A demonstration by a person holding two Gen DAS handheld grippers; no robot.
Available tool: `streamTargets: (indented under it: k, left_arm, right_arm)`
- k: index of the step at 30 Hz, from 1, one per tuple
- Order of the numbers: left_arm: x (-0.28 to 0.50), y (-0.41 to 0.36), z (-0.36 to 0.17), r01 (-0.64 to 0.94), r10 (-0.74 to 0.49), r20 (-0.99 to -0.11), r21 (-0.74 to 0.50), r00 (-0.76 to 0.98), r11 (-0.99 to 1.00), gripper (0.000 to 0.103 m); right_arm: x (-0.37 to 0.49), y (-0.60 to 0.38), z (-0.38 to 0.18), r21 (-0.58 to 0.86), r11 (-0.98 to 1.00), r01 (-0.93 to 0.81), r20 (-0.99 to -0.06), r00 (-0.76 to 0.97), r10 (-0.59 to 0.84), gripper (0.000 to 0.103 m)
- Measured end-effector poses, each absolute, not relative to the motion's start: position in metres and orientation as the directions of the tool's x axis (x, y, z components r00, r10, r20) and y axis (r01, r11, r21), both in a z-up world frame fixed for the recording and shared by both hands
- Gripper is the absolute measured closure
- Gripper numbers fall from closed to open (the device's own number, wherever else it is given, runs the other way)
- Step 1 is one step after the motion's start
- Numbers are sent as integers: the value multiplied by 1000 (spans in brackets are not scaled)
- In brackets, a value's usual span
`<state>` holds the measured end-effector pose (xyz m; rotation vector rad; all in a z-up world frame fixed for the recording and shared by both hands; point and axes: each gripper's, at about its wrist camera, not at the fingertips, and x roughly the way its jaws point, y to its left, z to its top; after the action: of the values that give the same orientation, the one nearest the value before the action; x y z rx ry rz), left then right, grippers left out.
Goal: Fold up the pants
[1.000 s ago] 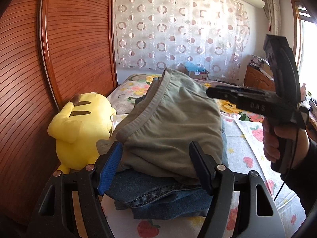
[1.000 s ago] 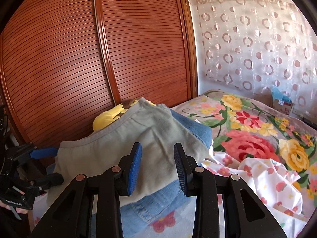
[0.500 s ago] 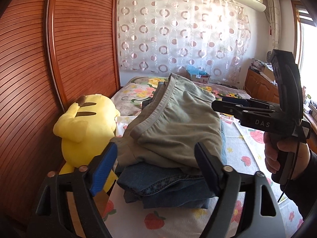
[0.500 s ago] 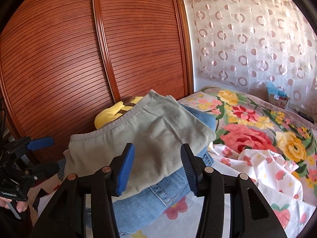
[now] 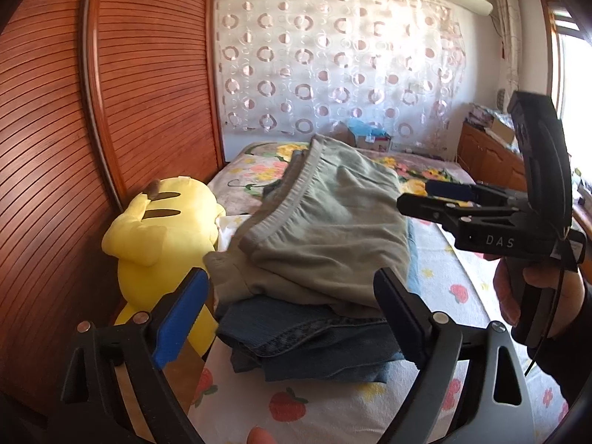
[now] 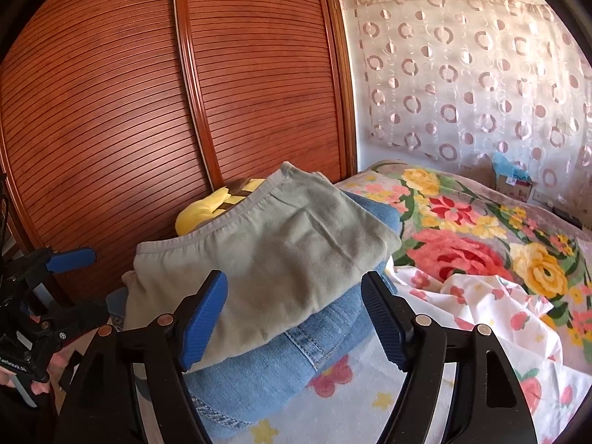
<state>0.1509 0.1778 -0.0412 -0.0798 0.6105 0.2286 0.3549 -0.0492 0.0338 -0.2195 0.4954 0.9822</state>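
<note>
Folded grey-green pants lie on top of a stack of folded blue jeans on the bed. My left gripper faces the near end of the stack, its jaws opening wide, and its pads touch no cloth. My right gripper, held in a hand, hovers at the right side of the pants. In the right wrist view the grey-green pants rest on the jeans. There my right gripper is opening and grips nothing. My left gripper shows at the left edge.
A yellow plush toy sits left of the stack against the slatted wooden wardrobe door. A floral blanket and a crumpled strawberry-print sheet cover the bed to the right. A wooden cabinet stands at the far right.
Both grippers' jaws have spread wider and drawn back a little from the stack. The grey-green pants stay lying on the jeans.
</note>
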Motion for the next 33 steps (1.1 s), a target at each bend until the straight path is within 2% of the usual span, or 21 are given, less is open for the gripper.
streamTargets:
  k: [15, 21, 33]
  left_arm:
    - [151, 145, -36, -155, 110, -557, -33, 823, 987, 12]
    - [148, 121, -38, -104, 67, -564, -33, 823, 994, 12]
    - [122, 56, -32, 18, -33, -550, -32, 834, 999, 12]
  right_arm:
    - [313, -104, 42, 19, 659, -752, -501, 563, 657, 26]
    - [281, -139, 43, 6, 713, -701, -498, 617, 610, 17]
    - [198, -209, 45, -1, 846, -533, -480, 742, 467, 16]
